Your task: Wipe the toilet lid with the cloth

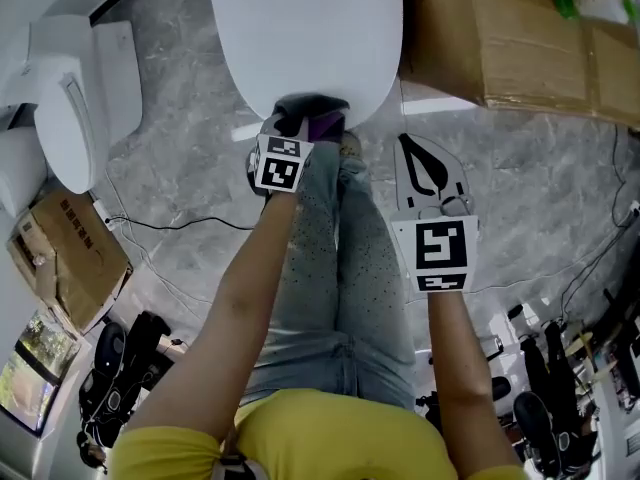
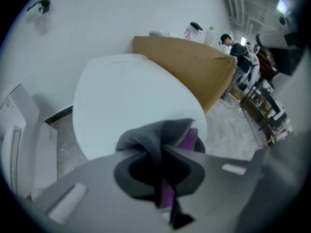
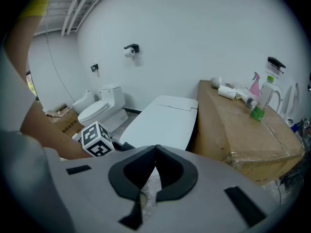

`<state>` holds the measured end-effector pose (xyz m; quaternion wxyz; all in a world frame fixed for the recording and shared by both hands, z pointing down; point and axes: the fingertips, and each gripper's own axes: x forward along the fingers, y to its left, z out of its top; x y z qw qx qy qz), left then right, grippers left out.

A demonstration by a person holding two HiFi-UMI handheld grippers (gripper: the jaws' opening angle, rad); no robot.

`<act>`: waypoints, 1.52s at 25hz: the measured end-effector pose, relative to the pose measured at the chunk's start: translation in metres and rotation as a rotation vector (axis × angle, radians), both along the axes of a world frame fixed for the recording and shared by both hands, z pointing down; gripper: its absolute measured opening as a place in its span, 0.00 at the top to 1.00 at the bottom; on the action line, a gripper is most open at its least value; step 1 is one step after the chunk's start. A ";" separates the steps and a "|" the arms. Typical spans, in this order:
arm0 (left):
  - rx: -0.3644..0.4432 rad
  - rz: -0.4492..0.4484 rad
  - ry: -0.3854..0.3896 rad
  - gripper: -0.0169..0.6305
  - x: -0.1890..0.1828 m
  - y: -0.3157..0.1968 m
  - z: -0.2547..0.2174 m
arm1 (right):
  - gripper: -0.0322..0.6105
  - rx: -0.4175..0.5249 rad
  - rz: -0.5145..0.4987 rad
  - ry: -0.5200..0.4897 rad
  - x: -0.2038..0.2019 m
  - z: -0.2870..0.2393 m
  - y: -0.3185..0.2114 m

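The white toilet lid (image 1: 310,28) lies shut at the top of the head view. My left gripper (image 1: 305,118) is at the lid's near edge, shut on a bunched grey and purple cloth (image 1: 326,125). In the left gripper view the cloth (image 2: 150,135) bulges out between the jaws of the left gripper (image 2: 163,152), against the front rim of the lid (image 2: 126,101). My right gripper (image 1: 408,146) hangs over the floor just right of the lid's front. Its black jaws are shut with nothing between them. The right gripper view shows the right gripper (image 3: 155,152) with the lid (image 3: 163,120) beyond it.
A big cardboard box (image 1: 520,38) stands tight against the lid's right side, with spray bottles (image 3: 260,98) on top. A second white toilet (image 1: 70,108) stands at the left, a small carton (image 1: 65,253) below it. A cable (image 1: 180,223) crosses the grey floor. Gear (image 1: 560,388) crowds the lower right.
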<state>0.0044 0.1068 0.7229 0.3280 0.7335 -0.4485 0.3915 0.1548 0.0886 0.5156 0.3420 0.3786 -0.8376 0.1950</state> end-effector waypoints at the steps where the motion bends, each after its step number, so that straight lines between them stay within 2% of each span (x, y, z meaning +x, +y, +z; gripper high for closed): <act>1: -0.015 -0.027 -0.013 0.95 -0.014 0.006 0.000 | 0.92 0.002 -0.010 -0.001 -0.003 -0.001 0.000; 7: -0.081 -0.165 -0.086 0.95 -0.071 0.023 0.003 | 0.92 0.008 -0.058 -0.005 -0.017 -0.003 0.001; 11: -0.151 -0.287 -0.082 0.95 -0.093 0.036 0.002 | 0.92 0.008 -0.079 -0.004 -0.023 -0.006 0.001; 14: -0.168 -0.335 -0.072 0.95 -0.105 0.044 -0.005 | 0.92 0.006 -0.091 -0.001 -0.029 -0.006 -0.001; 19: -0.148 -0.290 -0.080 0.95 -0.106 0.054 -0.027 | 0.92 0.005 -0.116 0.015 -0.040 -0.005 -0.003; 30: -0.112 -0.318 0.018 0.95 -0.083 0.042 -0.067 | 0.92 -0.035 -0.146 0.034 -0.063 -0.005 -0.011; 38: -0.076 -0.313 0.067 0.95 -0.079 0.012 -0.103 | 0.92 -0.043 -0.124 0.052 -0.073 -0.025 -0.030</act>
